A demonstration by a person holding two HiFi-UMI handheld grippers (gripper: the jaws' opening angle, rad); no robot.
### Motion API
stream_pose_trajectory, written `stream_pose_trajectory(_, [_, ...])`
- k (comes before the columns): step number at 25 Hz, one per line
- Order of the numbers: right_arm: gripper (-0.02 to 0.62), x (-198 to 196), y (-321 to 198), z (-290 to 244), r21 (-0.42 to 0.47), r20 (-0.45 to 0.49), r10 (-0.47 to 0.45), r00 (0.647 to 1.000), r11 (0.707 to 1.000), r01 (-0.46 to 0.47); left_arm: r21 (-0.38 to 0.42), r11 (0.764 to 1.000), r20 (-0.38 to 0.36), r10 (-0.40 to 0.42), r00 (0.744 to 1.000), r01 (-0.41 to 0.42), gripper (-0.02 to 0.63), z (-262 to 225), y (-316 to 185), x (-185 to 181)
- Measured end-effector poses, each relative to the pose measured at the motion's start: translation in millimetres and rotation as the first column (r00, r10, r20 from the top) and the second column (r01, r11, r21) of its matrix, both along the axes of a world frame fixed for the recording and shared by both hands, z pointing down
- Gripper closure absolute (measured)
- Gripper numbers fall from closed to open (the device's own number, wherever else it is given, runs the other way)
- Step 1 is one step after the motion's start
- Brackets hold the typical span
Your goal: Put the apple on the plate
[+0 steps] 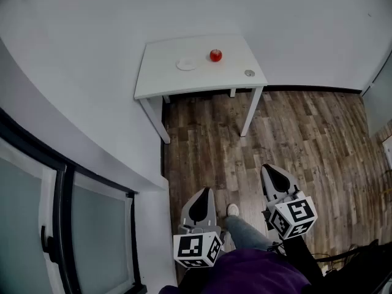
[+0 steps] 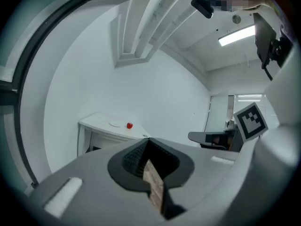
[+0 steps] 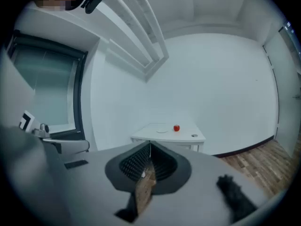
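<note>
A red apple (image 1: 215, 55) sits on a white table (image 1: 159, 78) far ahead, just right of a small white plate (image 1: 186, 63). The apple (image 2: 129, 125) and plate (image 2: 114, 124) show small in the left gripper view, and the apple (image 3: 176, 128) and plate (image 3: 162, 130) likewise in the right gripper view. My left gripper (image 1: 200, 204) and right gripper (image 1: 277, 180) hang low over the wooden floor, well short of the table. Both have their jaws pressed together with nothing between them.
A small round grey thing (image 1: 249, 73) lies near the table's right front corner. A white wall with a dark-framed window (image 1: 67, 219) runs along the left. The person's leg and shoe (image 1: 233, 211) stand between the grippers. Wooden floor (image 1: 306, 133) stretches up to the table.
</note>
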State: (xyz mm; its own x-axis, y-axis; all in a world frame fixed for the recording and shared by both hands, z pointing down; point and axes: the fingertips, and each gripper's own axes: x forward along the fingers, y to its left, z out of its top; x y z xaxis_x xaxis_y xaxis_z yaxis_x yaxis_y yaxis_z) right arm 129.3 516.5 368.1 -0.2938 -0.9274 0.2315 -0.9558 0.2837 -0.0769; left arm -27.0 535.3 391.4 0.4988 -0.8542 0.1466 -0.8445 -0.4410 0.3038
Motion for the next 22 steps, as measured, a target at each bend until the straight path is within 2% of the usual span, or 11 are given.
stream_pose_trajectory(11, [0.584, 42, -105, 4, -0.069, -0.008, -0.109, 0.994, 0.992, 0.109, 0.007, 0.999, 0.011, -0.047, 0.999, 0.047, 0.598, -15, -101, 49])
stream_pose_trajectory(19, [0.584, 58, -151, 7, -0.062, -0.001, -0.143, 0.990, 0.988, 0.143, -0.017, 0.997, -0.018, -0.076, 0.997, 0.075, 0.598, -10, -141, 70])
stream_pose_trajectory(22, [0.584, 58, -162, 8, -0.063, 0.005, -0.144, 0.990, 0.988, 0.144, -0.020, 0.996, -0.008, -0.085, 0.996, 0.085, 0.598, -10, -151, 70])
